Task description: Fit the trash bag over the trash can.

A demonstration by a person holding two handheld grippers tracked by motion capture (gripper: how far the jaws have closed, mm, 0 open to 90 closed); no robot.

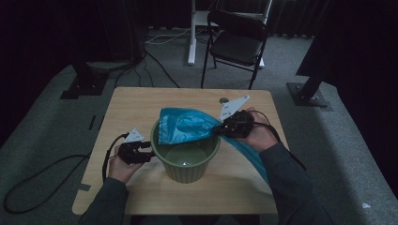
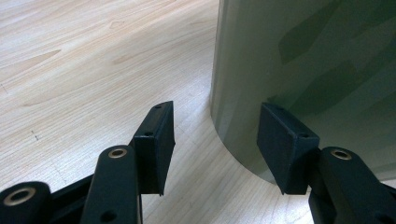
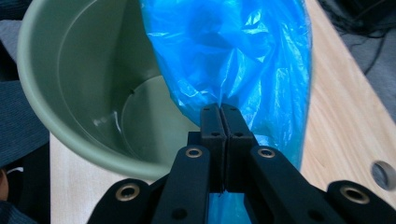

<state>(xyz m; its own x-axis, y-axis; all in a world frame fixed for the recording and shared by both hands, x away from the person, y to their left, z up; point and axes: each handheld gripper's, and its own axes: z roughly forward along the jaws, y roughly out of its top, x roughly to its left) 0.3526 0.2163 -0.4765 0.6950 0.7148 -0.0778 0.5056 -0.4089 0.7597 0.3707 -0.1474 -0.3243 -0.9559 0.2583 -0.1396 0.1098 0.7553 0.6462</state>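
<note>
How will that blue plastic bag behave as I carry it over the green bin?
Probably floppy: the blue plastic bag crumples and sags from the right gripper. Likely very light, so it may drift. The thin glossy film could slip; the green bin looks stiffer.

We see the high view dim and grainy, with the room black toward 9 and 3 o'clock and only the table (image 1: 141, 101) catching light. Both gripper views are brighter, evenly lit, and soft on the nearest jaws at 6 o'clock.
</note>
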